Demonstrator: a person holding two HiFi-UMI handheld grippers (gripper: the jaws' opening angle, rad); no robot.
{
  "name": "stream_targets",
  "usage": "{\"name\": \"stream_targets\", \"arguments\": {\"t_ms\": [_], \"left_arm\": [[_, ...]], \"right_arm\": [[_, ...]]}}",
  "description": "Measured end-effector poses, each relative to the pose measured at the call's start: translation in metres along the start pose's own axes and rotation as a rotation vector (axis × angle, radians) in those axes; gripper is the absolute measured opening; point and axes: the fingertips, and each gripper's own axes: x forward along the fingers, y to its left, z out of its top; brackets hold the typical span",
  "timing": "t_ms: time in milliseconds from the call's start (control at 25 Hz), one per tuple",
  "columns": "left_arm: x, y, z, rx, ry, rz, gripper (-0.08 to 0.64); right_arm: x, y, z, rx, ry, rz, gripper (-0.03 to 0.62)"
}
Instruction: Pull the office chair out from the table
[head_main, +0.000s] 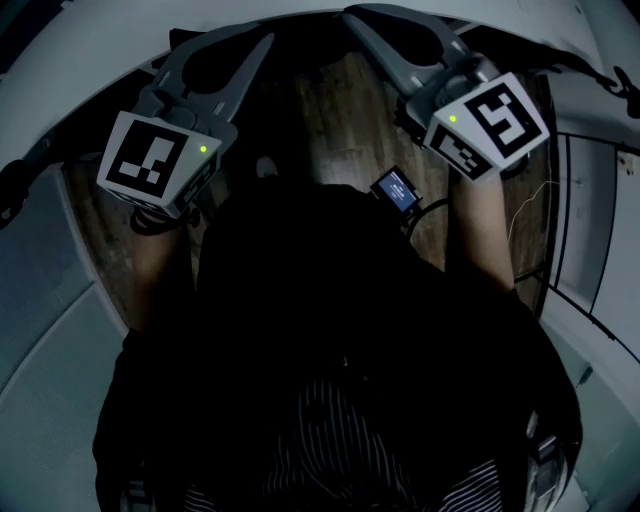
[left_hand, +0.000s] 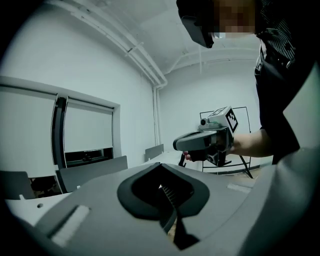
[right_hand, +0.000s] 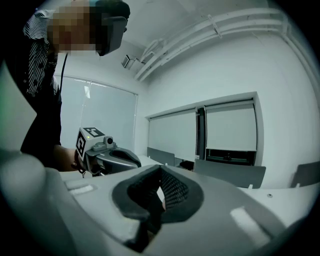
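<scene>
Office chair (right_hand: 230, 173) stands at the table (right_hand: 287, 191) — left tool (left_hand: 160, 186) and right tool (right_hand: 162, 195) both closed, empty.

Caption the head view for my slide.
Left gripper and right gripper, both shut and empty, held above a wooden floor.

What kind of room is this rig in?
Probably an office meeting room. Grey chair backs stand along a white table. The windows behind have roller blinds pulled mostly down, and white pipes run under the ceiling.
</scene>
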Motion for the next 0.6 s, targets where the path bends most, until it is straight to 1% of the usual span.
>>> {"name": "stream_targets", "arguments": {"t_ms": [80,200,360,480,600], "left_arm": [[-0.008,0.005,0.009,0.011,-0.006,-0.018,0.003],[-0.011,0.013,0.012,0.015,-0.005,-0.054,0.003],[-0.01,0.021,0.005,0.013,-0.001,-0.087,0.003],[-0.01,0.021,-0.001,0.035,0.011,-0.139,0.003],[-0.018,0.028,-0.011,0.042,0.023,-0.164,0.003]], "right_arm": [[0.007,0.007,0.011,-0.002,0.001,-0.008,0.0],[0.019,0.008,0.017,-0.005,0.014,-0.021,0.0],[0.032,0.007,0.015,-0.009,0.034,-0.041,0.001],[0.04,0.006,0.017,-0.011,0.046,-0.054,0.002],[0.053,0.012,0.014,-0.026,0.061,-0.056,0.0]]}}
